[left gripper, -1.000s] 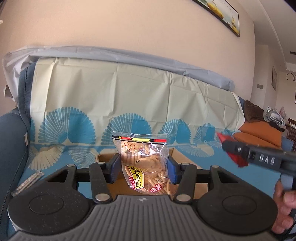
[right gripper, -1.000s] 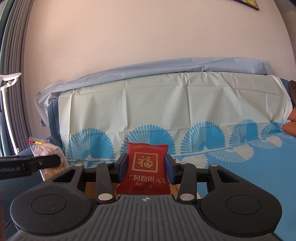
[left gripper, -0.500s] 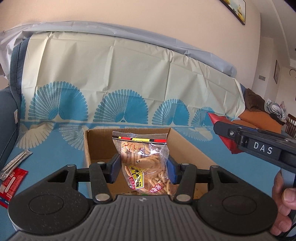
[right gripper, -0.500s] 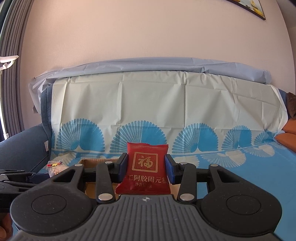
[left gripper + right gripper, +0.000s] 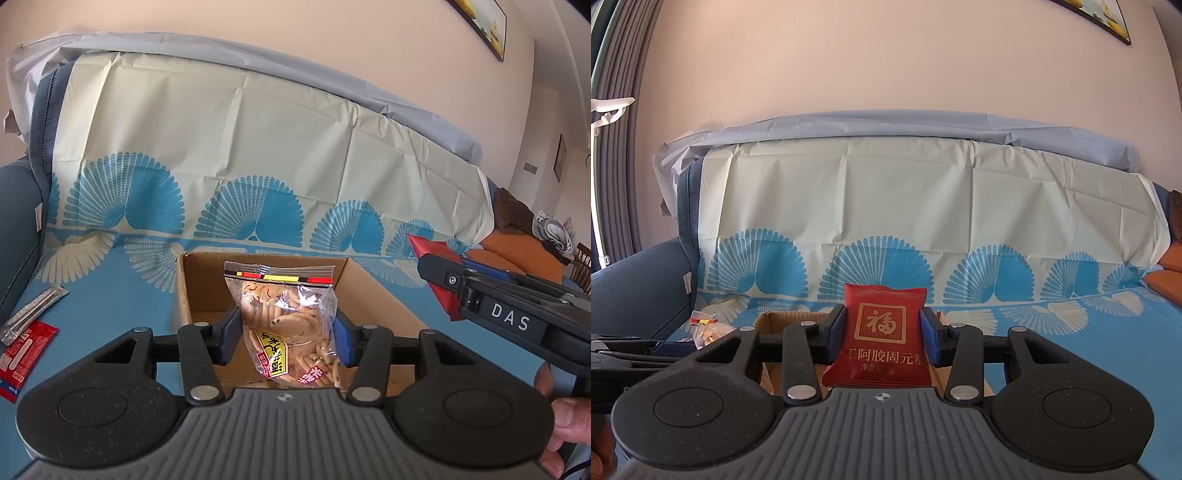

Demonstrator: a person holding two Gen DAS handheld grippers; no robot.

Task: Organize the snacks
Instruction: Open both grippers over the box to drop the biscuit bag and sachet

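- Covering the whole scene, a sofa (image 5: 22, 206) draped in a cream and blue cloth (image 5: 229, 155) with fan patterns fills the background in both of my wrist views.
- On the blue seat sits an open cardboard box (image 5: 199, 280), flaps up; what I can see of its inside looks bare, and it lies straight ahead of both my tools.
- My left gripper (image 5: 286, 332) is closed on a clear zip bag of biscuits (image 5: 284, 317); the blue pads press its sides, and the bag hangs upright over the box opening.
- My right gripper (image 5: 882, 338) is clamped on a red snack packet (image 5: 882, 332) with gold lettering, held upright just in front of the near edge of the box (image 5: 783, 317).
- In the left view the right tool reaches in from the right side, near the box but not over it.
- Off to the left on the seat lie two loose items well apart from the box: a silver sachet (image 5: 33, 306) and a red packet (image 5: 26, 354).
- My judgement: I am at the carrying-to-box step, with neither snack dropped yet.
- Next, I think each tool needs to lower its snack below the rim, then spread its jaws, one at a time so the tools do not collide.
- The loose items would still need fetching afterwards.
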